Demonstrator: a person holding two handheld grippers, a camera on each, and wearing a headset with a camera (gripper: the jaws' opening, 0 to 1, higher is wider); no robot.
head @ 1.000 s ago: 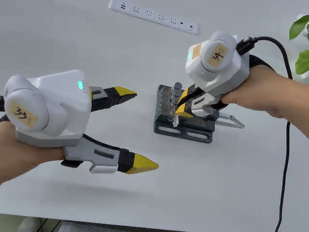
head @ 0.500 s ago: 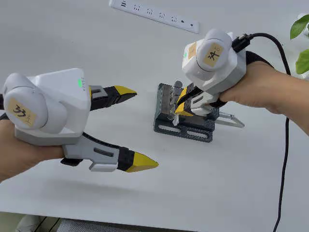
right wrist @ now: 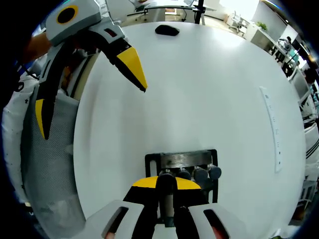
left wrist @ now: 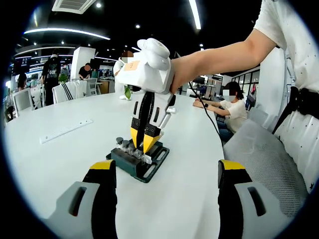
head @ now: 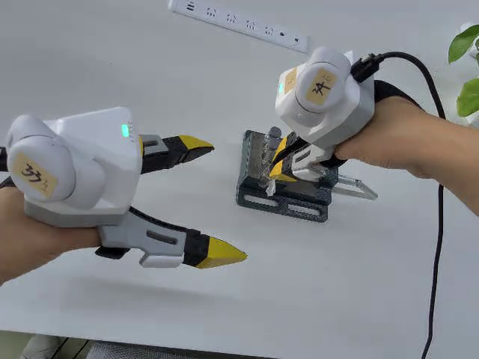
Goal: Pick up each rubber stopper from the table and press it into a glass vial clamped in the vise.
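Right claw (head: 278, 170), clamped on a stopper (right wrist: 166, 182), has leaned further over the vise (head: 281, 202), probably pressing; left claw (head: 226, 200) is wide apart.

My vise (head: 288, 203) sits mid-table (head: 337, 299), with a row of vials (right wrist: 199, 174) in it. My right gripper (head: 277, 170) is directly over the vise, a stopper (right wrist: 166, 181) between its jaws at one end of the row. My left gripper (head: 227, 201) hangs well left. A power strip (head: 238, 25) lies behind, with a plant (head: 468, 67) and a cable (head: 440, 224) to the right.
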